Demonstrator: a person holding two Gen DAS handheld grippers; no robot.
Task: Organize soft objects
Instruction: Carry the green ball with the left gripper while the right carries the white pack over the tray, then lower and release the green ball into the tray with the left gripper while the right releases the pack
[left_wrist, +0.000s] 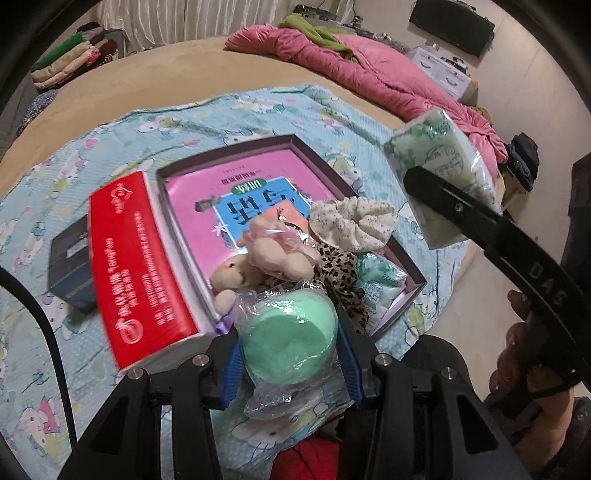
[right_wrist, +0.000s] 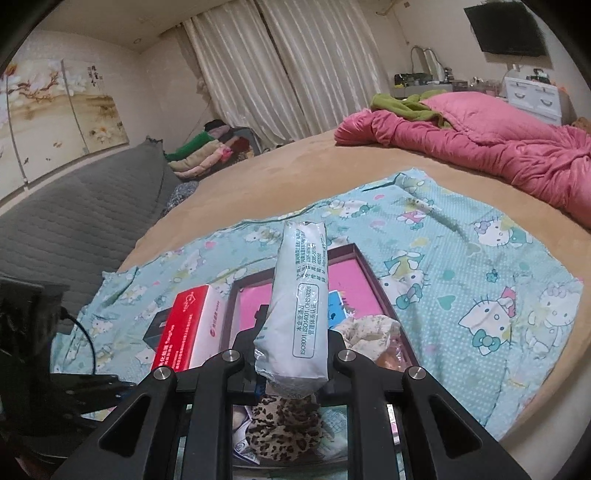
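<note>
box (left_wrist: 391, 240): toy, scrunchies, tissues | left gripper (left_wrist: 291, 354) grips green puff; right gripper (right_wrist: 291, 354) grips tissue pack

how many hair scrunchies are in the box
2. A cream floral scrunchie lies near the box's right wall; a leopard-print scrunchie sits just below it, beside the plush toy. Others may be hidden under the pile.

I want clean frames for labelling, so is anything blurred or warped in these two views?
Left wrist view: red box smeared by motion blur, bed edge bowed by fisheye. Right wrist view: sharper, tissue pack print readable, curtains curved, corners dark.
</note>
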